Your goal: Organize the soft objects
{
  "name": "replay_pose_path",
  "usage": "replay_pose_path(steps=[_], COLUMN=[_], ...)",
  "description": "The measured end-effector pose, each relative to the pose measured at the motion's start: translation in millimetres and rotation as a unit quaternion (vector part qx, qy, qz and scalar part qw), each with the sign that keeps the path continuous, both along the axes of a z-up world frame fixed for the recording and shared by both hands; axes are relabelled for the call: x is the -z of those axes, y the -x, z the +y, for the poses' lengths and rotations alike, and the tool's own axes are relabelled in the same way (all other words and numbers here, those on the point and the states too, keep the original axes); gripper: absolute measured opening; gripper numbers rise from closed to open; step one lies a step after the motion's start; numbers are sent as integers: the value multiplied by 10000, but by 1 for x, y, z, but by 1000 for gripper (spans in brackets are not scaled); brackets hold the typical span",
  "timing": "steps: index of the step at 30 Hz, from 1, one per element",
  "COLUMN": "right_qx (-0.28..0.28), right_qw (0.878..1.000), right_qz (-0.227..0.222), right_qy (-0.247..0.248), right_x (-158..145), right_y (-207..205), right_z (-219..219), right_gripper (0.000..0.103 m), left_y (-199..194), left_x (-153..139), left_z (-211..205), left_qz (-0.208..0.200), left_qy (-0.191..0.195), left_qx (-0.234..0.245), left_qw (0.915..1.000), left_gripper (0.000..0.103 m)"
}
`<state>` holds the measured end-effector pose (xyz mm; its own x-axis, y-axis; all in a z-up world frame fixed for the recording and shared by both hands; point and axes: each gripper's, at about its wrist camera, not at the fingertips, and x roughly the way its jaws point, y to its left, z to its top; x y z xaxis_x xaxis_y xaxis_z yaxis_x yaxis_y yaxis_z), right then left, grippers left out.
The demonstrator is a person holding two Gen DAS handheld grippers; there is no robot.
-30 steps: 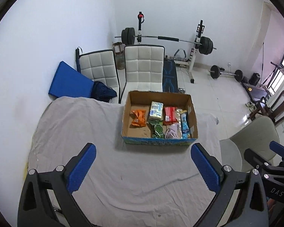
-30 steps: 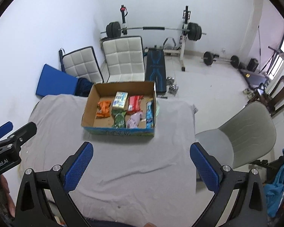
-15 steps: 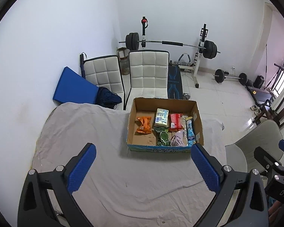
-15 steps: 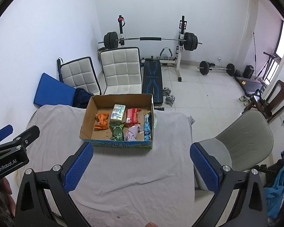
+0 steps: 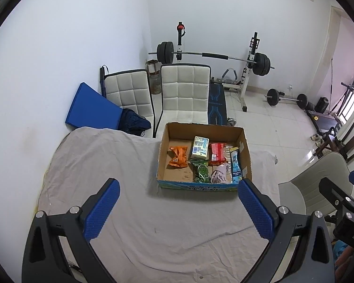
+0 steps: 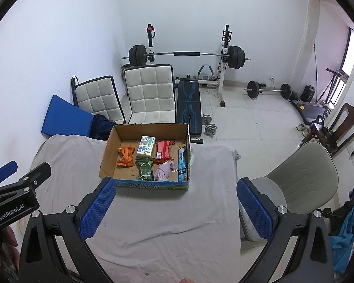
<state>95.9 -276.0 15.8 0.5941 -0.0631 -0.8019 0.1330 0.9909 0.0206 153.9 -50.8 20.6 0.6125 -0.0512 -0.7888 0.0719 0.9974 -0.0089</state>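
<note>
A cardboard box (image 5: 245, 151) (image 6: 108, 148) stands on the grey-sheeted table (image 5: 106, 165) (image 6: 212, 188) at its far side. In it lie an orange packet (image 5: 178, 156) (image 6: 126, 156), a white-and-blue pack (image 5: 200, 147) (image 6: 145, 149), a red packet (image 5: 216, 154) (image 6: 164, 151), a green packet (image 5: 201, 172) (image 6: 145, 171), a pink cloth (image 5: 219, 175) (image 6: 162, 172) and a light-blue packet (image 5: 236, 168) (image 6: 183, 164). My left gripper (image 5: 177, 208) is open and empty, high above the near table. My right gripper (image 6: 177, 207) is open and empty beside it.
Two white padded chairs (image 5: 184, 94) (image 6: 151, 92) stand behind the table, with a blue mat (image 5: 92, 108) against the wall. A grey chair (image 6: 302, 169) stands at the table's right. A barbell rack (image 6: 186, 54) and weights fill the back floor.
Both grippers have risen and pulled back from the table; the box sits lower and smaller in both views. Both stay open and empty.
</note>
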Motion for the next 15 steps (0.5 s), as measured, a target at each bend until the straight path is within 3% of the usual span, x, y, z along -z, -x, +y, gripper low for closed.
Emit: replay_pose_path(steps=[15], right_qx=[-46], right_qw=[9999], right_qz=[-32], right_qy=[84], right_x=[-2], right_y=[-2], right_z=[2], right_gripper=[103], left_y=[4], left_x=[0], left_z=[1], left_qz=[45], left_qy=[52], left_qx=[-2], left_qw=[10000], left_gripper=[103])
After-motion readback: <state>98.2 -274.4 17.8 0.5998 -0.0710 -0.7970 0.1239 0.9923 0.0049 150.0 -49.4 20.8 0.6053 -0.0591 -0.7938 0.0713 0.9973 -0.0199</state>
